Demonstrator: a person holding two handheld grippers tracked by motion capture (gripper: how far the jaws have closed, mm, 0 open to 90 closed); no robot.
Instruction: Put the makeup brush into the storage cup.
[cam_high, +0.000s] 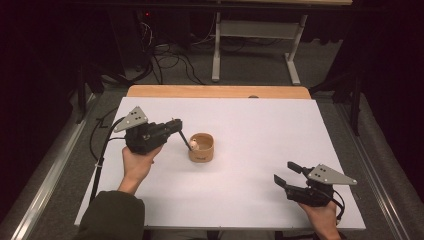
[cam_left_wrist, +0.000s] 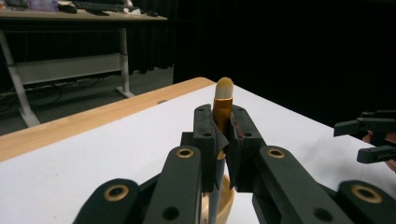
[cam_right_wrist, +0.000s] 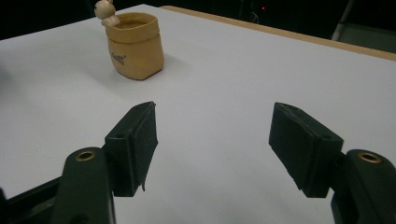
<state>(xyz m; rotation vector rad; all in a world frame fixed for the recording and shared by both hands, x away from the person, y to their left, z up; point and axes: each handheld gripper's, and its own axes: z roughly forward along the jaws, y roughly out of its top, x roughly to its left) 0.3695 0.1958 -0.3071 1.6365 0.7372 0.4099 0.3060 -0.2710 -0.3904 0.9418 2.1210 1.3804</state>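
Nearest the lens in the left gripper view: 2 black jaws of the left gripper (cam_left_wrist: 223, 140), clenched on a slim brush (cam_left_wrist: 223, 105) with an orange ferrule and pale bristle tip pointing up past the pads. Handle running down between the jaws into a tan pot (cam_left_wrist: 228, 198) just beneath. From above, left gripper (cam_high: 176, 131) held in the left hand (cam_high: 136, 162), wrist low at the table's near-left, body angled toward the middle, 1 thin dark bar reaching down-right to the pot's rim. Grey three-cornered plate on top, cable trailing off the left edge.

Right gripper (cam_right_wrist: 215, 140) released, jaws standing well apart over bare white surface, nothing between the pads. From above, right gripper (cam_high: 287, 173) resting low at the near-right in the right hand (cam_high: 322, 215), pointing up-left toward the middle, well apart from the pot.

Tan pot (cam_high: 201, 147) upright near the table's centre, soft rolled rim, small pale figure (cam_right_wrist: 107, 11) perched at its edge. Small dark print on the pot's side (cam_right_wrist: 117, 58), too blurred to read.

White table sheet (cam_high: 260, 130) wide and bare around the pot, with free room between pot and right gripper. Wooden edge strip (cam_high: 220, 91) along the far side; dark floor, cables and a desk frame (cam_high: 255, 45) beyond.
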